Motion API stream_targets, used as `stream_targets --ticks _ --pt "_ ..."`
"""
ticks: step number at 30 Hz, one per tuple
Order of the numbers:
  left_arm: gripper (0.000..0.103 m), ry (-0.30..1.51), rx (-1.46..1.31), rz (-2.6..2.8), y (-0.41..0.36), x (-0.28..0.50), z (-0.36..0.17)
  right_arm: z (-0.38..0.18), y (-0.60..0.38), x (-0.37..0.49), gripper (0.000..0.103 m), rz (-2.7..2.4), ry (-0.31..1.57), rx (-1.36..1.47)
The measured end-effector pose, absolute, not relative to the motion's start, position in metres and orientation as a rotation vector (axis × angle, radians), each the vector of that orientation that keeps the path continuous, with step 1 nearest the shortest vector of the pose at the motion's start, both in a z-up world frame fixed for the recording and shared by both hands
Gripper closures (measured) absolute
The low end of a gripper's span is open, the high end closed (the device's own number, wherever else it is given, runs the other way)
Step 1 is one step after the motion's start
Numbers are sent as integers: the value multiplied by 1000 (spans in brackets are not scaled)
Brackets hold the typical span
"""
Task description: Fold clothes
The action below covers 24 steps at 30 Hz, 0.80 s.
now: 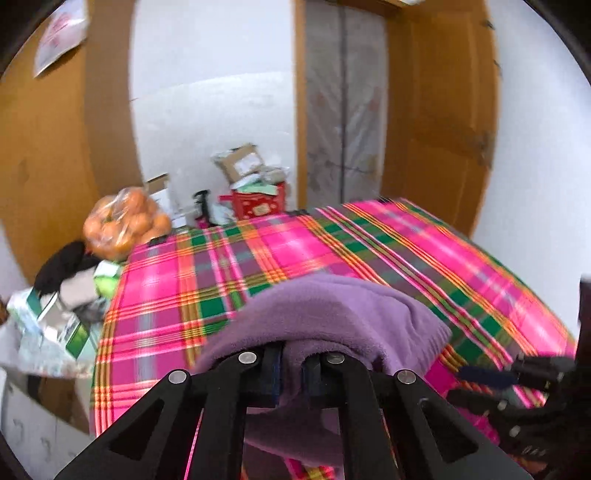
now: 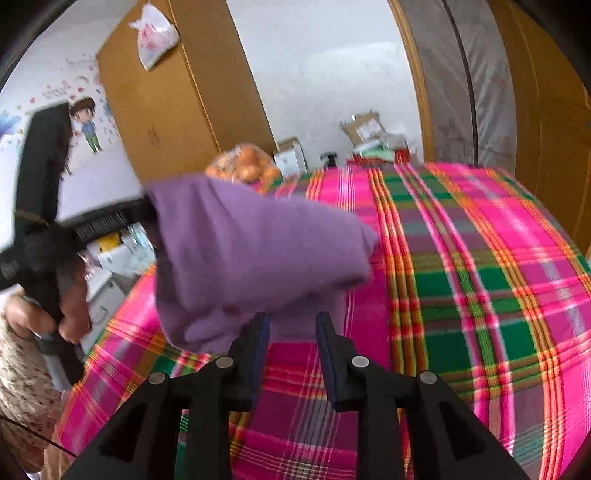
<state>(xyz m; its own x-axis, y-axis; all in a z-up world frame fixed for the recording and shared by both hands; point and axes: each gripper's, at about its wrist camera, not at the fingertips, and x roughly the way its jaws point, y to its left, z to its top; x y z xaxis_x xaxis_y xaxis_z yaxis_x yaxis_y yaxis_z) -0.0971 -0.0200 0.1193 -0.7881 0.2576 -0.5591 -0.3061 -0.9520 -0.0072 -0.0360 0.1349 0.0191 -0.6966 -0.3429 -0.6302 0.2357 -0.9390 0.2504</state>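
A purple fleece garment (image 1: pixel 332 306) hangs lifted over the pink and green plaid tablecloth (image 1: pixel 332 240). My left gripper (image 1: pixel 293 354) is shut on a fold of it, and fabric droops below the fingers. In the right wrist view the left gripper (image 2: pixel 147 206), held by a hand (image 2: pixel 70 306), holds the garment (image 2: pixel 258 251) up by its left end while the rest sags toward the cloth-covered table (image 2: pixel 480 258). My right gripper (image 2: pixel 291 325) stands open, its blue pads apart just under the garment's lower edge and not pressing on it. It also shows at the right edge of the left wrist view (image 1: pixel 476 387).
A bag of oranges (image 1: pixel 125 225) sits at the table's far left corner. A red box (image 1: pixel 258 205) and cardboard boxes stand behind the far edge. Cartons and clutter (image 1: pixel 55 325) lie left of the table. A plastic bag (image 2: pixel 153 35) hangs on the wooden wardrobe.
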Motion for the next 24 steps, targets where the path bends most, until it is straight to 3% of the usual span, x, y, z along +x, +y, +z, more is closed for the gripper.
stream_targets --ticks 2,6,9,24 --pt "96 68 -837 2744 -34 -100 120 10 129 -43 76 -2620 -194 1068" --pt "96 22 -863 2770 -53 -105 115 -3 124 -55 63 -2626 -188 1126" --pt "96 2 -876 2775 -62 -107 109 -9 123 -63 59 -2635 -194 1152" --pt "96 -95 -933 2797 -99 -113 90 -23 127 -98 50 -2589 -365 1218"
